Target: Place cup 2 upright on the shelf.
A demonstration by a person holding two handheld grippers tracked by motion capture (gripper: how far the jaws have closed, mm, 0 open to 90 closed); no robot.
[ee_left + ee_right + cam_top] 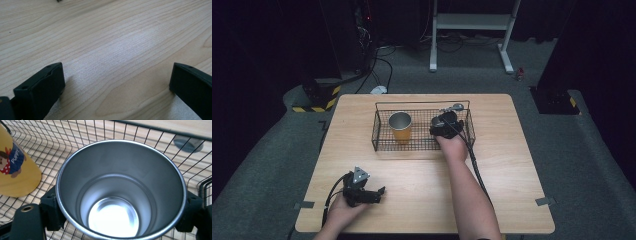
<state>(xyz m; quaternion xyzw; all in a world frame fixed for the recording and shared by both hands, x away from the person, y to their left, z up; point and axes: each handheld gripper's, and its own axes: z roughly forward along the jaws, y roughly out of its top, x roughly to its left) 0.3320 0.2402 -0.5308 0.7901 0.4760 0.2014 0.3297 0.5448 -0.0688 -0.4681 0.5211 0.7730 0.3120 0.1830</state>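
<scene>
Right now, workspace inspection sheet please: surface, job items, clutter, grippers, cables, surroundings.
Surface: wooden table, bare around the basket.
Job's things: wire basket holds a yellow cup standing upright with its mouth up; a steel cup, empty, sits between the right gripper's jaws inside the basket.
Clutter: small round grey thing on the table just beyond the basket's far wall.
Grippers: right gripper shut on the steel cup; left gripper open, low over bare wood.
Cables: one cable trails along the right forearm; floor cables beyond the table.
Surroundings: grey carpet, white frame stand, hazard-striped block.
</scene>
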